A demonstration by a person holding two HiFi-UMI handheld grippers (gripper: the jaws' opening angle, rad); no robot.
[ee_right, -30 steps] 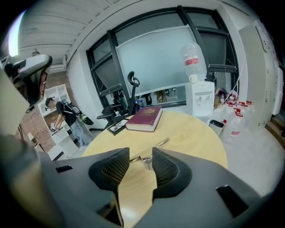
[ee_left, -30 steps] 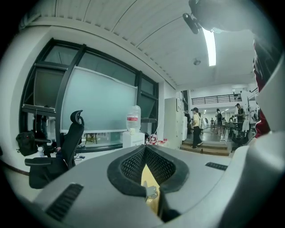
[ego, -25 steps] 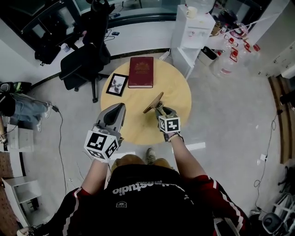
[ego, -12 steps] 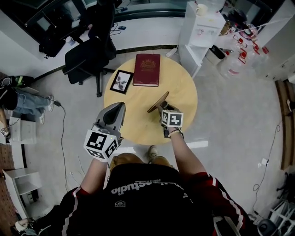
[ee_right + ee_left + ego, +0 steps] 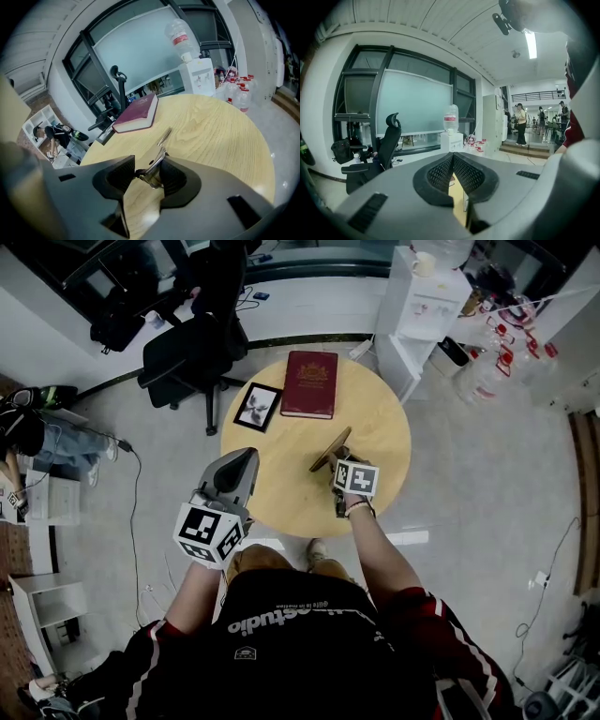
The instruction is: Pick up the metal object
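Observation:
The metal object (image 5: 328,446) is a slim, shiny piece that slants across the round wooden table (image 5: 375,427). My right gripper (image 5: 336,458) is at its near end. In the right gripper view the object's bright end (image 5: 157,166) sits between the wide-set jaws of that gripper (image 5: 147,165). It leans toward the right pad, and bare wood shows between it and the left pad. Its thin far end (image 5: 164,137) rests on the table (image 5: 211,131). My left gripper (image 5: 246,455) hovers at the table's near left edge. Its pads meet at the tip (image 5: 452,157) with nothing in them.
A red book (image 5: 310,383) and a small picture frame (image 5: 257,407) lie at the table's far side. A black office chair (image 5: 192,352) stands beyond the table on the left. A white water dispenser (image 5: 422,296) and several bottles (image 5: 497,362) stand at the right.
The head view has drifted, so the table now sits further right in it. Both grippers keep their places relative to the table, and the right one stays at the metal object.

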